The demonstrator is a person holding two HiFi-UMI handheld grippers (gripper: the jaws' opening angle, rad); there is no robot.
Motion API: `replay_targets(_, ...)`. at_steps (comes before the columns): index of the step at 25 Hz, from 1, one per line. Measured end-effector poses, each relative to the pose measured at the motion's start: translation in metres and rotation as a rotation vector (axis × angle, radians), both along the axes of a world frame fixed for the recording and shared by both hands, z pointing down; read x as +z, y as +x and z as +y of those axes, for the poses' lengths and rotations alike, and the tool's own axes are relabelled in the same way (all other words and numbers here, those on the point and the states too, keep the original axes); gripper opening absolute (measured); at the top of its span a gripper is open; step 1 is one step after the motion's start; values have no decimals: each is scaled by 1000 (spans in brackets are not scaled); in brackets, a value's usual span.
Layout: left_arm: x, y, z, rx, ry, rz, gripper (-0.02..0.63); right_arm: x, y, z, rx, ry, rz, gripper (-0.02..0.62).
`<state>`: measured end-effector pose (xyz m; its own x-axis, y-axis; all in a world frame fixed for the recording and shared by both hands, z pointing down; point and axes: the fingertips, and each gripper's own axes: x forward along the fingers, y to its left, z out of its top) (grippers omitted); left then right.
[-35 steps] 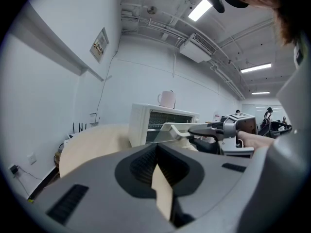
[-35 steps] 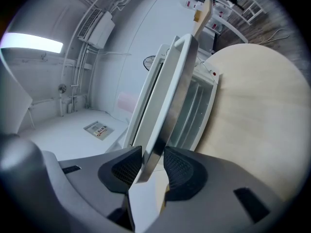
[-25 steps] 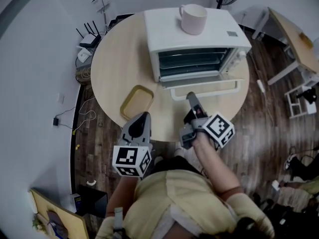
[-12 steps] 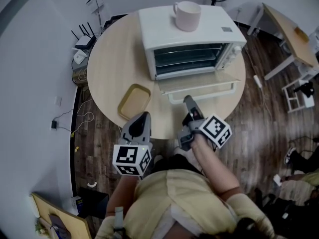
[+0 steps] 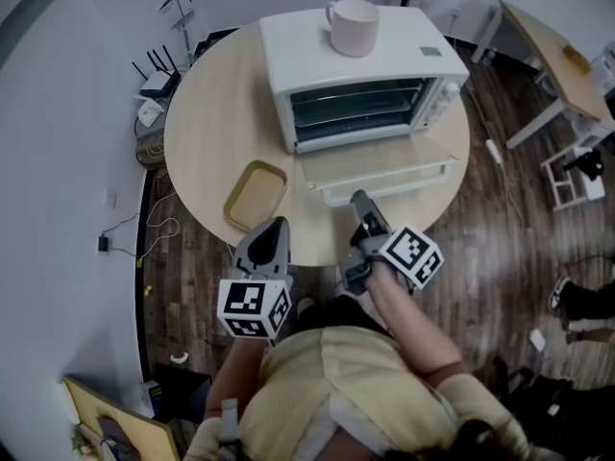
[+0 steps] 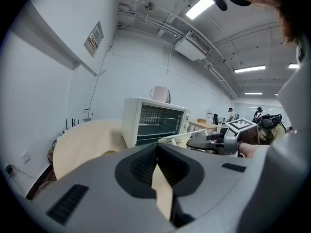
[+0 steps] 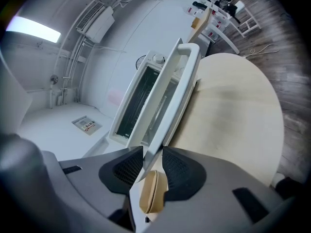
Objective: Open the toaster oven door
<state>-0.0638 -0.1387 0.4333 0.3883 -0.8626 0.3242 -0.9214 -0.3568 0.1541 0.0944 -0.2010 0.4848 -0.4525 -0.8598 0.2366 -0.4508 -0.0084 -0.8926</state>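
A white toaster oven (image 5: 356, 75) stands on the round wooden table (image 5: 207, 113) with a pale mug (image 5: 353, 25) on top. Its glass door (image 5: 380, 159) lies folded down flat, with the handle (image 5: 384, 182) toward me. My right gripper (image 5: 359, 200) sits just in front of the handle's left part. Its jaws are closing, and the pads press on nothing. In the right gripper view the door (image 7: 165, 101) lines up with the gap of that gripper (image 7: 153, 152). My left gripper (image 5: 277, 227) hovers at the table's near edge, narrowly open and empty.
A yellow tray (image 5: 256, 196) lies on the table left of the door, close to the left gripper. Routers and cables (image 5: 154, 80) sit on the floor at the left. A desk (image 5: 548, 60) and chair (image 5: 577, 176) stand to the right.
The right gripper has drawn back a little from the door handle toward me. The door stays flat open. The left gripper has not moved.
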Motion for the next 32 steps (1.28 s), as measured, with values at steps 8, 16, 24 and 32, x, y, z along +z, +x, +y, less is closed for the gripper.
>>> replay_targets(8, 6, 2, 1, 6, -14, 4, 2, 18, 0, 10, -1, -43, -1, 118)
replay_targets(16, 14, 2, 2, 4, -34, 1, 2, 33, 4, 17, -6, -77, 39, 115)
replay_targets(24, 23, 2, 4, 1, -52, 1, 2, 51, 1, 23, -2, -105, 20, 115)
replay_targets(32, 31, 1, 5, -11, -71, 8, 2, 67, 5, 28, 1, -130, 61, 115)
